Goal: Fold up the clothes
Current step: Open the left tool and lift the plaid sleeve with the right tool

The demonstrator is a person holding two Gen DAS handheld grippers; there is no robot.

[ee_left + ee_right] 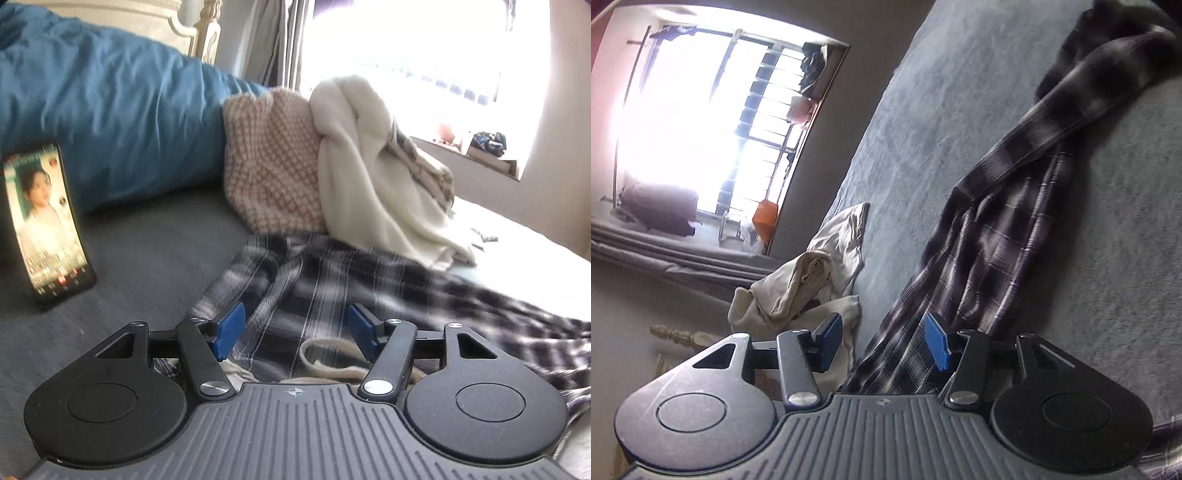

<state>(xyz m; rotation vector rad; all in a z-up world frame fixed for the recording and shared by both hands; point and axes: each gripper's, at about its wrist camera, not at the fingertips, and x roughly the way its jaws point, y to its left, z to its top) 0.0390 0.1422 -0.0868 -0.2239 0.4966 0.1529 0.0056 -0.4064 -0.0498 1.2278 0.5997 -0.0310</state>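
- Left gripper [295, 328]: jaws parted, blue pads [231, 330] clear of the cloth, nothing pinched between them. It sits just above the plaid garment [332, 280].
- A cream drawstring [325, 360] loops across the plaid cloth right in front of this gripper's body, between the jaws.
- The plaid garment lies rumpled on the grey bed [147, 243], running off to the right of the left wrist view.
- A phone [48, 221] stands tilted on the bed to the left, screen lit, well apart from the plaid cloth.
- Beyond the plaid garment, a pink-and-white knit [273, 166] and a cream garment [369, 166] are heaped together, touching; the cream one's lower edge meets the plaid.
- A blue duvet [110, 110] is bunched behind the knit, with a bright window [424, 55] further back.
- Right gripper [884, 343]: jaws parted, with the plaid garment [997, 229] running up between them; the pads [938, 343] do not press it, so it is released.
- In the rolled right wrist view, the plaid cloth stretches away twisted across the bed [923, 129], and cream clothes [801, 280] lie near the bed's edge, beside the left finger.
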